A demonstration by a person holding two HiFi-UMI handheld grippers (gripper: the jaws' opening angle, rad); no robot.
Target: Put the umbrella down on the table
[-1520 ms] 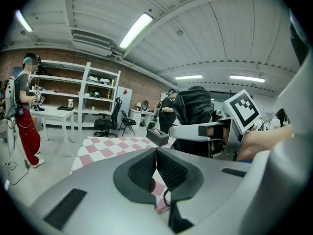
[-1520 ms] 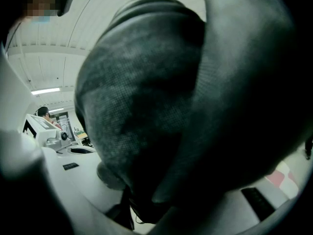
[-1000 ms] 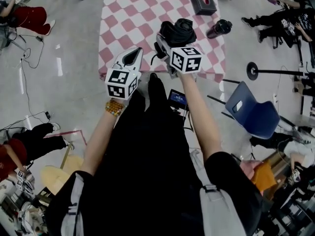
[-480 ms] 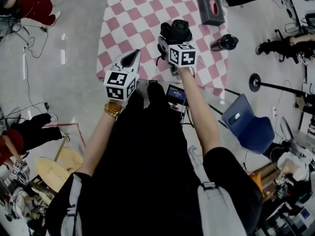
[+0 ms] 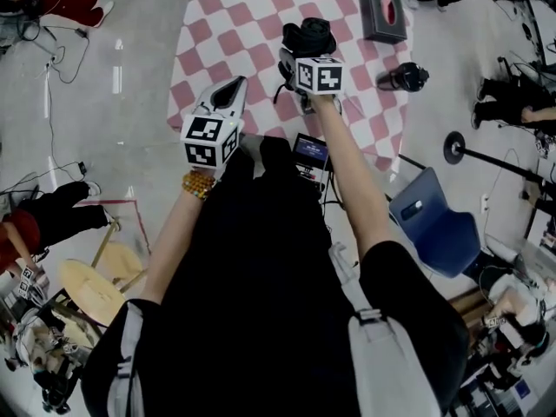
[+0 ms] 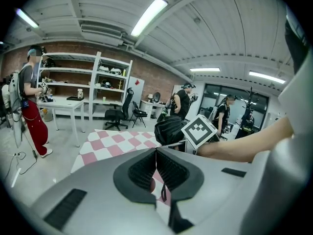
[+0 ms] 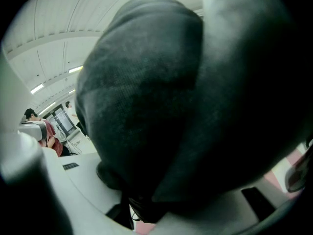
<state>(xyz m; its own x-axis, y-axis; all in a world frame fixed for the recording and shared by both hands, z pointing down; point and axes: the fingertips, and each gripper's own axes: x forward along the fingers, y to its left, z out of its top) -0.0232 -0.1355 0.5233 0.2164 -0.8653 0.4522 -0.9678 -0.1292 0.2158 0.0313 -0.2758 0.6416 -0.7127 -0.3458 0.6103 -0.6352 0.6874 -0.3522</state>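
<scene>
While the one black folded umbrella (image 5: 308, 37) sits clamped in the jaws of the right gripper (image 5: 306, 59), it lies over the one table (image 5: 234, 24) with its pink-and-white checked cloth; whether it touches the cloth cannot be told. In the right gripper view the umbrella (image 7: 161, 97) fills nearly the whole frame, bulging out of the jaws. There are two grippers: the left gripper (image 5: 228, 98) is at 8 o'clock of the right one, over the table's near edge, its jaws pressed together with nothing between them. On the cloth are two more things: one dark tissue box (image 5: 382, 11) at 1 o'clock of the umbrella and one dark bottle (image 5: 402, 78) lying on its side at 4 o'clock. One blue chair (image 5: 434, 224) stands off the table at 5 o'clock. Both forearms reach straight forward, the grippers tipped downward.
</scene>
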